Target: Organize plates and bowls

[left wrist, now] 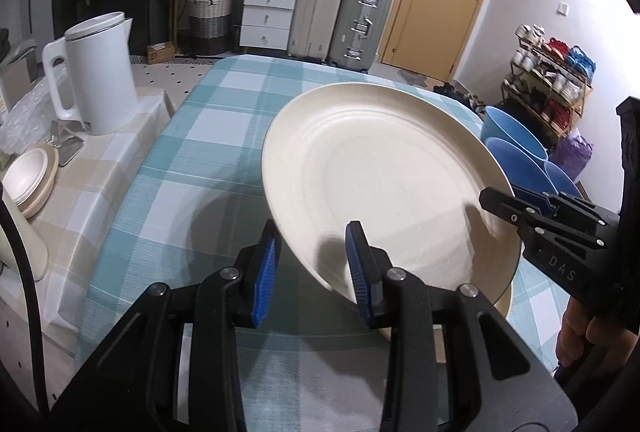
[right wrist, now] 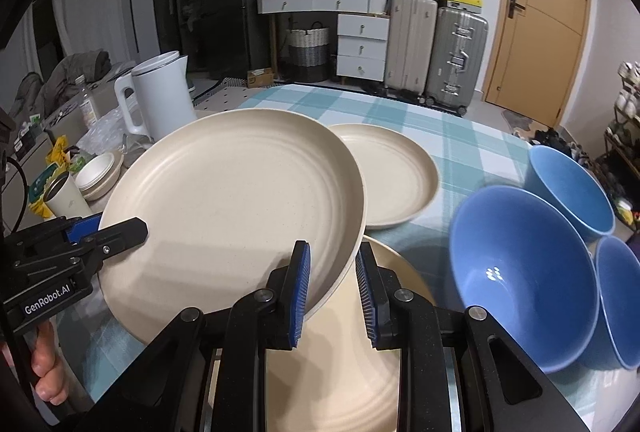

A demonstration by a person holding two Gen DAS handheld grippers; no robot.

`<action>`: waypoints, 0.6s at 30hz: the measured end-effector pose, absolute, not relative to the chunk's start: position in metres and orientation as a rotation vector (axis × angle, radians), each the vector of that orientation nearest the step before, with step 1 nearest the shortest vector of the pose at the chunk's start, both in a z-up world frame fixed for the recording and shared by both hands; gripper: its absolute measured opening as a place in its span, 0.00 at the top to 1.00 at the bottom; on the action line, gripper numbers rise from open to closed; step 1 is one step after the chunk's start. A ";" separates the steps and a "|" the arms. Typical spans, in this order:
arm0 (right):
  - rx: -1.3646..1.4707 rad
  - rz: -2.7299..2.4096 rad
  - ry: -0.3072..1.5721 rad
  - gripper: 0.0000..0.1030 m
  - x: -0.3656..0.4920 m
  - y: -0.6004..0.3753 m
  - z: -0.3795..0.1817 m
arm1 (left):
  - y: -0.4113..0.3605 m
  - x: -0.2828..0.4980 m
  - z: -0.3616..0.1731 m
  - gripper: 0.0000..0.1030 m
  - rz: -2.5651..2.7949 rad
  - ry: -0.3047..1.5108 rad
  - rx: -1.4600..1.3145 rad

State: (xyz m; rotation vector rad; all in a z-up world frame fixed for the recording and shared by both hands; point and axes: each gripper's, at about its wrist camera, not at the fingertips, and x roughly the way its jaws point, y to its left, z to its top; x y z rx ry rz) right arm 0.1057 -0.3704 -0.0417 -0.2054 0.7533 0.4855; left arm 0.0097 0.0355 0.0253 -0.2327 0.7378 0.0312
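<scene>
A large cream plate [left wrist: 384, 176] [right wrist: 232, 200] hangs tilted above the blue-checked table [left wrist: 192, 152]. My left gripper [left wrist: 312, 244] is shut on its near rim, and in the right wrist view that gripper [right wrist: 134, 228] grips the plate's left edge. My right gripper [right wrist: 334, 260] is shut on the opposite rim, seen from the left wrist as a gripper [left wrist: 494, 202] at the plate's right edge. A second cream plate [right wrist: 400, 176] lies on the table behind, and a third plate [right wrist: 344, 372] lies under my right gripper. Three blue bowls [right wrist: 520, 272] [left wrist: 516, 136] stand to the right.
A white kettle [left wrist: 100, 72] [right wrist: 156, 96] stands on the side table at the left, with a stack of small cream bowls [left wrist: 28, 176] [right wrist: 98, 174] and a cup [right wrist: 66, 198] near it. Suitcases [right wrist: 436, 52], drawers and a door are far behind the table.
</scene>
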 end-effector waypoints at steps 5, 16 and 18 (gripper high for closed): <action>-0.185 0.454 0.748 0.77 0.097 -0.389 -0.041 | 0.019 0.008 0.027 0.71 0.001 0.741 -0.206; -0.166 0.412 0.764 0.77 0.082 -0.415 -0.048 | -0.004 0.009 0.024 0.71 -0.042 0.770 -0.158; -0.161 0.406 0.767 0.76 0.079 -0.418 -0.050 | -0.005 0.010 0.021 0.71 -0.054 0.779 -0.152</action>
